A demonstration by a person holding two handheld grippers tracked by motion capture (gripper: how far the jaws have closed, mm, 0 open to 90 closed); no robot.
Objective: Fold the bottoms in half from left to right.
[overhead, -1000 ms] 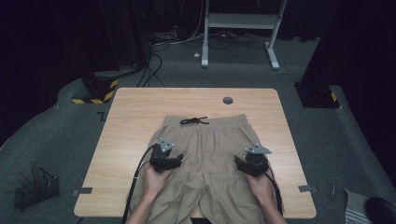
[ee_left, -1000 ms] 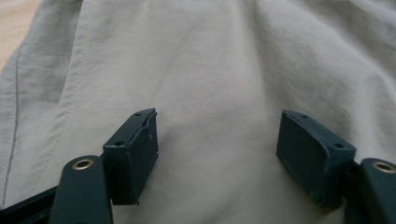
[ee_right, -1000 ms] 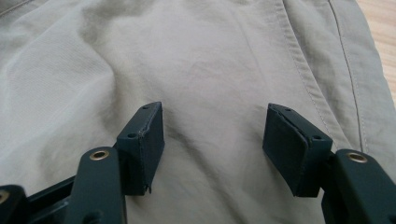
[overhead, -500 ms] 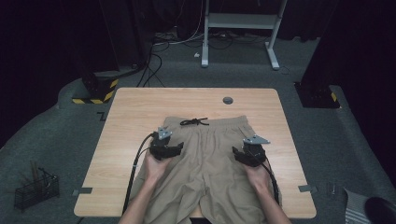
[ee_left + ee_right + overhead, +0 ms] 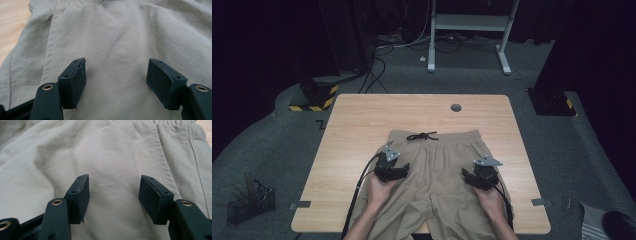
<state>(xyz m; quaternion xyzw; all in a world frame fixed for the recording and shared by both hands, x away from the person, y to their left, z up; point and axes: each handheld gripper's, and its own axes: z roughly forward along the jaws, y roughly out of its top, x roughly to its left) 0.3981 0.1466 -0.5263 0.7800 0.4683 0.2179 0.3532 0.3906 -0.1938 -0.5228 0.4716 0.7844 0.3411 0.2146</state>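
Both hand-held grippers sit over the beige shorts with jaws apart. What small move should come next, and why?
Probably lower both and pinch the cloth. The left hand-held gripper and right hand-held gripper stand open over the shorts, which lie flat on the table, with smooth fabric between the pads and nothing gripped yet.

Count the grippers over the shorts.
2. The left gripper sits over the shorts' left hip; the right gripper sits over the right hip. Both have open jaws.
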